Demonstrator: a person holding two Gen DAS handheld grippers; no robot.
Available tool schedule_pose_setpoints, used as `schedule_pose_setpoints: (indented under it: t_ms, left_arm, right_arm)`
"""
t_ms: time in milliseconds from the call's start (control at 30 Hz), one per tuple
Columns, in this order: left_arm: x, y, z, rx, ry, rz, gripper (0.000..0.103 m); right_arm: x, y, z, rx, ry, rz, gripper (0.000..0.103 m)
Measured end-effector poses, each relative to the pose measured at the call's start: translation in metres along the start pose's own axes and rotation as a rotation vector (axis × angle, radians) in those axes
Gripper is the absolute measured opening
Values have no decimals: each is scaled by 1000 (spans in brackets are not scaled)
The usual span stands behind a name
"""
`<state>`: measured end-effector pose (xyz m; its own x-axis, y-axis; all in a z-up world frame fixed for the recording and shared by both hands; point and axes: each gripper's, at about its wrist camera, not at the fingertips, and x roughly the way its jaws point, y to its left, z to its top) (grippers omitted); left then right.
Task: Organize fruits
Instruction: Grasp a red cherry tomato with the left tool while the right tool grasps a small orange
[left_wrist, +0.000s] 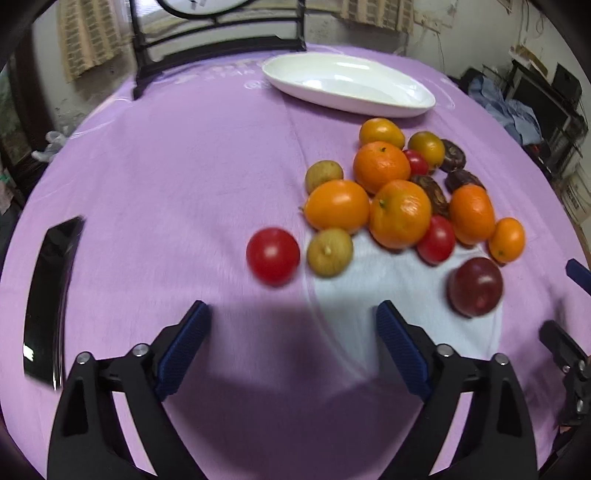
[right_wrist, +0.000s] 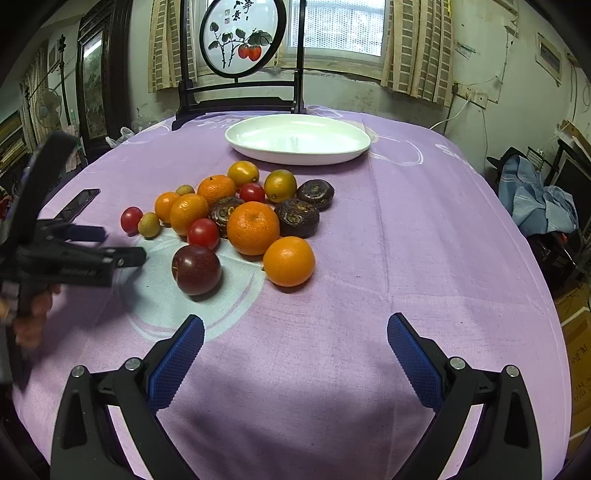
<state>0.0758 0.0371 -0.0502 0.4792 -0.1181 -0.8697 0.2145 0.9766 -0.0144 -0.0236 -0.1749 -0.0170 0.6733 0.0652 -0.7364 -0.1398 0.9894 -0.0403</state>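
A pile of fruit lies on the purple tablecloth: several oranges (right_wrist: 253, 227), cherry tomatoes (left_wrist: 272, 255), small yellow-green fruits (left_wrist: 329, 252), dark brown water chestnuts (right_wrist: 296, 217) and a dark red plum (right_wrist: 197, 268). An empty white oval plate (right_wrist: 295, 137) stands behind the pile; it also shows in the left wrist view (left_wrist: 347, 83). My left gripper (left_wrist: 293, 321) is open and empty, just short of a red tomato. It shows from the side in the right wrist view (right_wrist: 107, 245). My right gripper (right_wrist: 295, 332) is open and empty, in front of the nearest orange (right_wrist: 289, 261).
A black phone (left_wrist: 50, 295) lies on the cloth at the left. A dark wooden stand with a round painted screen (right_wrist: 242, 37) is behind the plate. The table edge curves away on the right, with clutter and blue cloth (right_wrist: 535, 199) beyond it.
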Motion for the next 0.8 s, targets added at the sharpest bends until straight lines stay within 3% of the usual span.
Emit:
schedule_pose_setpoints:
  t_ms: [300, 567, 700, 767, 800]
  left_arm:
    - [0, 15, 5, 103, 2, -6, 77]
    - [5, 24, 15, 77, -22, 1, 64]
    - [8, 24, 22, 70, -37, -13, 50]
    - [7, 20, 23, 77, -50, -37, 27]
    - [6, 17, 22, 81, -50, -46, 28]
  right_arm:
    - [7, -10, 5, 37, 16, 21, 100]
    - [13, 2, 10, 10, 28, 30, 100]
    - [13, 2, 11, 12, 34, 17, 100]
    - [15, 1, 11, 18, 42, 10, 100]
    - [15, 1, 11, 18, 44, 8, 100]
